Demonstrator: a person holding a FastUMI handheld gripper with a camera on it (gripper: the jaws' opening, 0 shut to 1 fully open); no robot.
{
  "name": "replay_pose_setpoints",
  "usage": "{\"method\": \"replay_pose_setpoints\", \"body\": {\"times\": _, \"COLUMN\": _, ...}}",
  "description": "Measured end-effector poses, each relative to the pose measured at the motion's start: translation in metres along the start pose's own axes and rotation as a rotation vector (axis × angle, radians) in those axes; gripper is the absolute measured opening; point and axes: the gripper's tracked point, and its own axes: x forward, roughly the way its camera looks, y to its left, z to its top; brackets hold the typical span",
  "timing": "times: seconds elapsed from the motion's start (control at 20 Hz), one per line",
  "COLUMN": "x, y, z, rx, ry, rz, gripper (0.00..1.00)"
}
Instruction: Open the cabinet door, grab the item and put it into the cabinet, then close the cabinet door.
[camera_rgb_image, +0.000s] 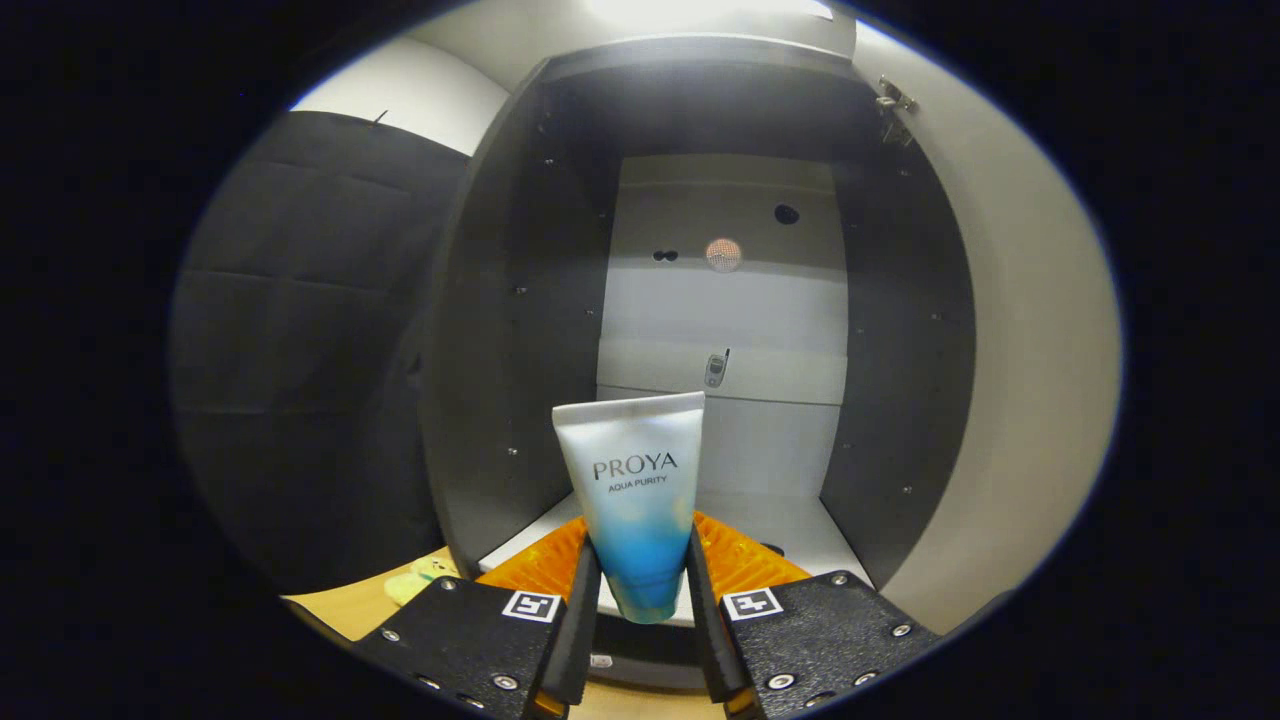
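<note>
Tube (636, 500) pinched upright in the tool (640, 590), facing the open cabinet (520, 300).
Both fingers press its lower end, hiding its sides there; a small object beyond is unclear.

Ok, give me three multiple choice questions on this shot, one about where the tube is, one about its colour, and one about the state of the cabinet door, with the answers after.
1. Where is the tube?
A. Lying on the cabinet floor
B. Upright between the fingers of the gripper
C. Hanging from the door hinge

2. What colour is the tube?
A. White on top fading to blue at the bottom
B. All red
C. Black with a green cap

3. What state is the cabinet door in?
A. Shut
B. Taken off and lying flat
C. Swung open

Answers:
1 B, both fingers press on its lower end, in front of the cabinet opening.
2 A, the pale upper part shades into blue lower down.
3 C, the dark inside and pale back panel are exposed, with the door standing out on one side by its hinge.
</note>
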Motion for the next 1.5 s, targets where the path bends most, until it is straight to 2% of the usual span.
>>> {"method": "replay_pose_setpoints", "body": {"times": 0.15, "x": 0.041, "y": -0.012, "z": -0.009, "rx": 0.015, "ry": -0.004, "rz": -0.005, "gripper": 0.45}}
{"method": "replay_pose_setpoints", "body": {"times": 0.35, "x": 0.071, "y": -0.027, "z": -0.042, "rx": 0.076, "ry": 0.036, "rz": -0.025, "gripper": 0.45}}
{"method": "replay_pose_setpoints", "body": {"times": 0.5, "x": 0.083, "y": -0.034, "z": -0.062, "rx": 0.092, "ry": 0.053, "rz": -0.051, "gripper": 0.45}}
{"method": "replay_pose_setpoints", "body": {"times": 0.6, "x": 0.085, "y": -0.028, "z": -0.072, "rx": 0.109, "ry": 0.073, "rz": -0.036, "gripper": 0.45}}
{"method": "replay_pose_setpoints", "body": {"times": 0.75, "x": 0.087, "y": -0.026, "z": -0.071, "rx": 0.083, "ry": 0.054, "rz": -0.042, "gripper": 0.45}}
{"method": "replay_pose_setpoints", "body": {"times": 0.95, "x": 0.087, "y": -0.020, "z": -0.074, "rx": 0.125, "ry": 0.070, "rz": -0.027, "gripper": 0.55}}
{"method": "replay_pose_setpoints", "body": {"times": 1.1, "x": 0.077, "y": -0.018, "z": -0.066, "rx": 0.121, "ry": 0.058, "rz": -0.028, "gripper": 0.84}}
{"method": "replay_pose_setpoints", "body": {"times": 1.25, "x": 0.062, "y": -0.011, "z": -0.055, "rx": 0.106, "ry": 0.053, "rz": -0.029, "gripper": 0.91}}
{"method": "replay_pose_setpoints", "body": {"times": 1.5, "x": 0.017, "y": 0.003, "z": -0.033, "rx": 0.114, "ry": 0.043, "rz": -0.040, "gripper": 0.92}}
